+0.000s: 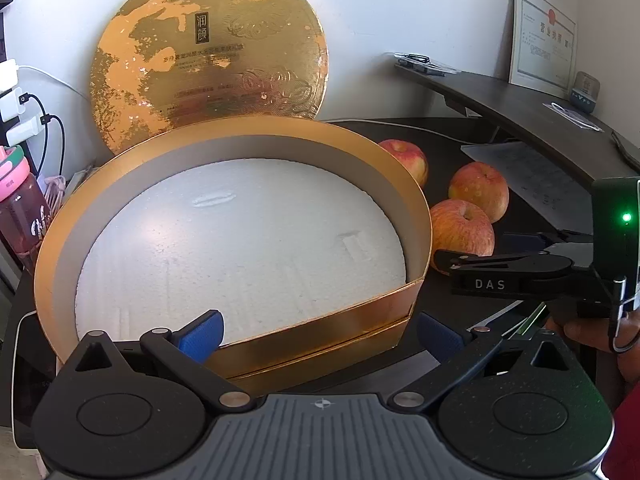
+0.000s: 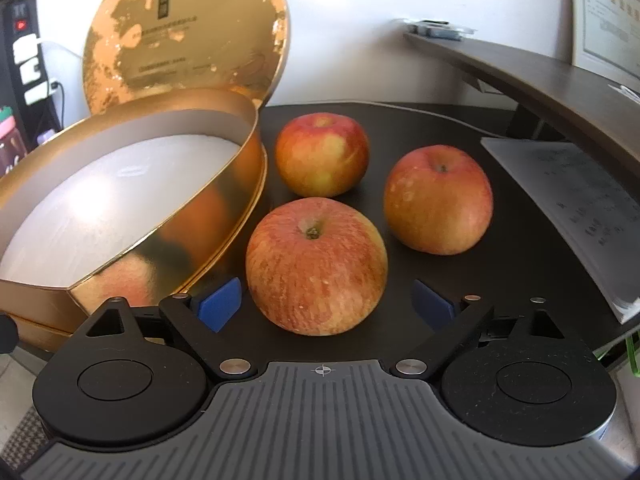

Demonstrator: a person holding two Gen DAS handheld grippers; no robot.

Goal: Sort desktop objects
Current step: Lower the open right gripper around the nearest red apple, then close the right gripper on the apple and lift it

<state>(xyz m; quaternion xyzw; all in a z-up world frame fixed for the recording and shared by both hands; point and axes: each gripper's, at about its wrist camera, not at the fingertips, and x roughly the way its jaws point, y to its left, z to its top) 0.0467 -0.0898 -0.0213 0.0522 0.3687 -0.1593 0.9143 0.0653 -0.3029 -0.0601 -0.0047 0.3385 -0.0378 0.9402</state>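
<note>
The place looks like a small office, perhaps w/ some home use. A dark desk (image 2: 400,128) is set against a white wall, and a raised dark shelf (image 1: 520,108) is fixed along its right side. On this shelf a framed certificate (image 1: 544,36) w/ a red seal and printed text is leaned on the wall, as is often seen in a business. A stack of printed papers (image 2: 576,208) is laid on the desk under the shelf. At the left, a power strip (image 1: 12,100) w/ chargers and cables is seen, and a pink drinking bottle (image 1: 20,200) is kept near it. No kitchen or workshop equipment is shown.
</note>
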